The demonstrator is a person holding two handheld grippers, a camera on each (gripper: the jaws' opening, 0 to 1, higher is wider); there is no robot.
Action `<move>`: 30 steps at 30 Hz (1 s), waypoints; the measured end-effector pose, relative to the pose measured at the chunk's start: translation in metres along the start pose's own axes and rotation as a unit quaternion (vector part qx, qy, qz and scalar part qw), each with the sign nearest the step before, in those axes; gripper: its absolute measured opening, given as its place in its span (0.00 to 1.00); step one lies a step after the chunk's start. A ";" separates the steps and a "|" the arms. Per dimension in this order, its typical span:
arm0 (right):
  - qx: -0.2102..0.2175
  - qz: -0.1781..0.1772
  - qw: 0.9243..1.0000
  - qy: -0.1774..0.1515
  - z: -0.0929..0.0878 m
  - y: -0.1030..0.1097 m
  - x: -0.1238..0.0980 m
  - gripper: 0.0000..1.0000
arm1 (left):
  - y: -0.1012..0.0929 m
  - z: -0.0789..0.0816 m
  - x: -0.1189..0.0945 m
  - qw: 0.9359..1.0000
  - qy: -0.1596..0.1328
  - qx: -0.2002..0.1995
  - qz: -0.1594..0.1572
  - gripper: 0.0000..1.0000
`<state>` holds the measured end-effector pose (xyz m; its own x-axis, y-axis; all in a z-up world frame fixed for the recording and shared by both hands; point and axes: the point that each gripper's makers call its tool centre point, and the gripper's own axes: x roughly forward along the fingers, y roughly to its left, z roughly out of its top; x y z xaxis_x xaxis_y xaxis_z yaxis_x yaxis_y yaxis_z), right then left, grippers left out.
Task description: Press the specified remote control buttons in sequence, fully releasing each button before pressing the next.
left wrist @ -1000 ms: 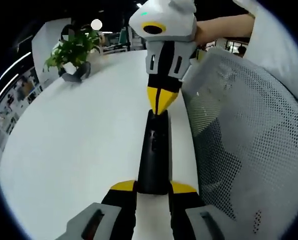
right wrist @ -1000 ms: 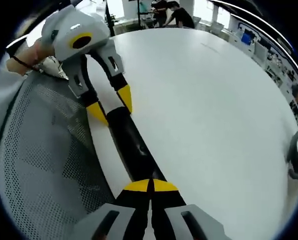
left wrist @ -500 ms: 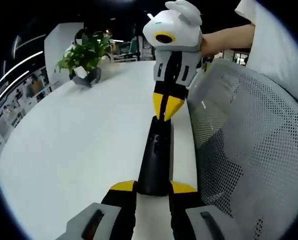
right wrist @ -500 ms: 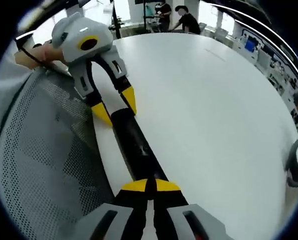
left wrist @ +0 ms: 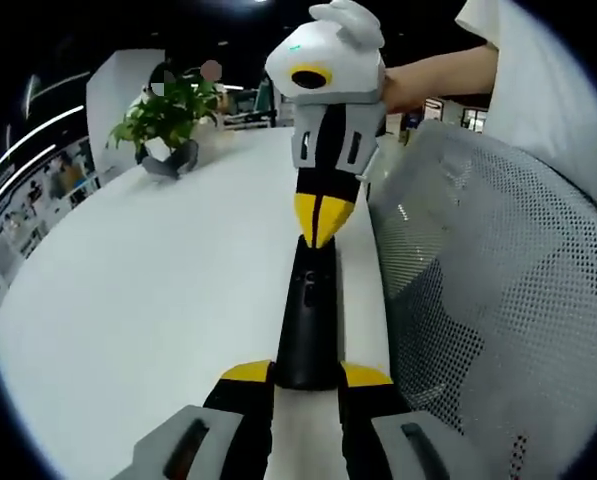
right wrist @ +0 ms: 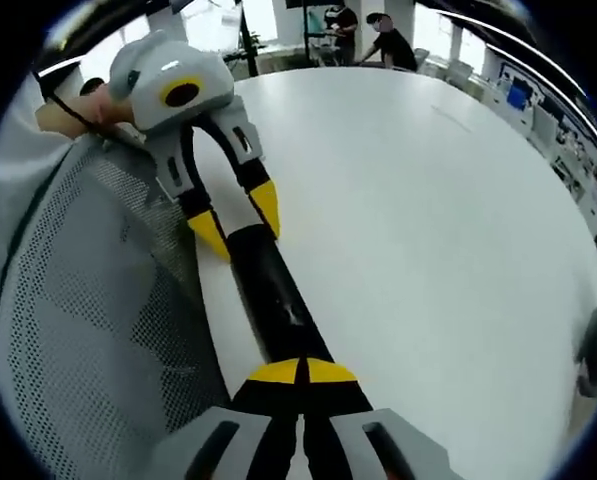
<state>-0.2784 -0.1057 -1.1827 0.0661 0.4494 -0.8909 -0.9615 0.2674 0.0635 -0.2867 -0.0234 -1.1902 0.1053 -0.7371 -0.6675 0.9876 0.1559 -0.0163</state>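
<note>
Left tongs [left wrist: 308, 375] clamp near end of black remote [left wrist: 310, 320] between yellow tips; remote lies on white worktop [left wrist: 148, 300]. Right tongs [right wrist: 303, 372], tips closed and empty, press far end of remote. Step judged: button press; next, lift fully clear. Left gripper view adds potted plant [left wrist: 163, 120]; right gripper view, people beyond worktop.

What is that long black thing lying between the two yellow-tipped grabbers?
A black remote control lies on the white table. In the left gripper view, the left gripper clamps its near end and the shut right gripper meets its far end.
</note>
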 end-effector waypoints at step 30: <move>-0.131 0.037 0.991 -0.002 0.001 0.014 0.000 0.05 | -0.003 0.005 0.006 0.997 0.020 0.050 -0.048 0.24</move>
<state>-0.2919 -0.1012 -1.1814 -0.0075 0.4630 -0.8863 -0.9999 0.0028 0.0099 -0.2883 -0.0315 -1.1906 0.0071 -0.7180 -0.6960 0.9998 0.0185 -0.0088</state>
